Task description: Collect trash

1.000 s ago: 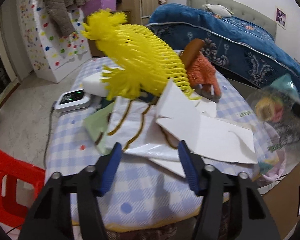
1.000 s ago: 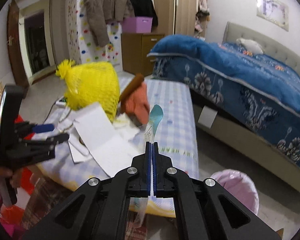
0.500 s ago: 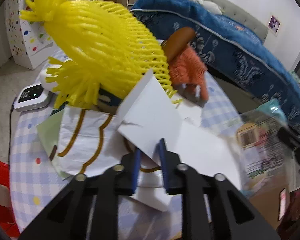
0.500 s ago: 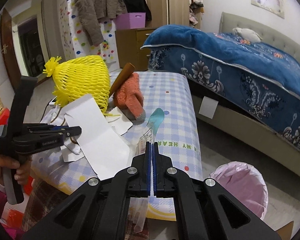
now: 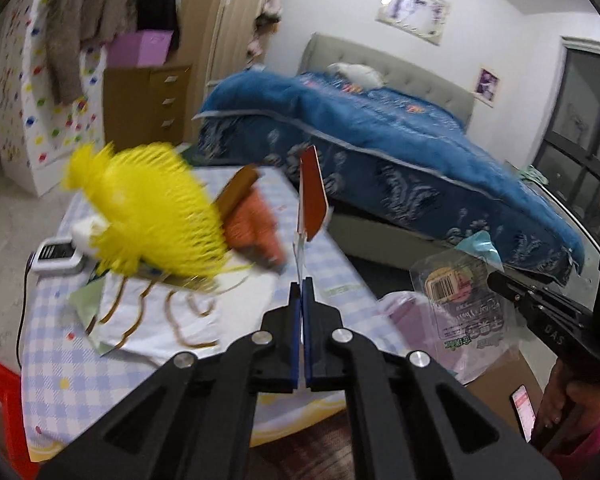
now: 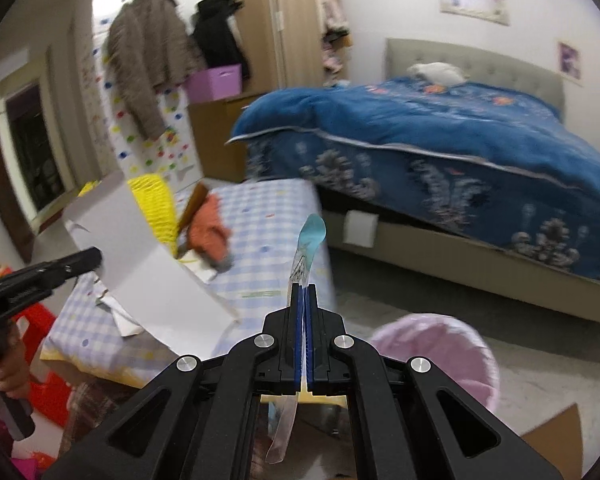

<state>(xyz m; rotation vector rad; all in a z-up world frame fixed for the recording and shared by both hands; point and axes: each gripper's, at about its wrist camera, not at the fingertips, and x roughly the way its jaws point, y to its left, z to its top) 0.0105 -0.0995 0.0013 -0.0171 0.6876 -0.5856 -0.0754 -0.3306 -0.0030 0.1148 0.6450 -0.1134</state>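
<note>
Bedroom scene, seen from two handheld grippers. A bed (image 6: 440, 136) with a blue patterned quilt fills the background. In front of it stands a low counter (image 5: 52, 344) covered in a blue-and-white checked cloth with coloured dots. Below and to the right of the counter, on the floor, sits a bin with a pink liner (image 6: 440, 348).

On the counter lie a large yellow foam net (image 5: 148, 216), blurred, an orange cloth item (image 5: 252, 228) touching it on the right, and a white wrapper with brown line print (image 5: 172, 304) spread in front of the net. A small white device with a dark screen (image 5: 56, 254) rests near the counter's far left edge.

The left gripper (image 5: 302, 292) has its jaws closed on a sheet of white card (image 6: 140, 264), held up off the counter; from the left wrist it appears edge-on, with a red face. The right gripper (image 6: 303, 300) has its jaws closed on a clear plastic package (image 5: 460, 292) with a barcode label and a pale blue tip, held in the air to the right of the counter, above the bin's near left side.
</note>
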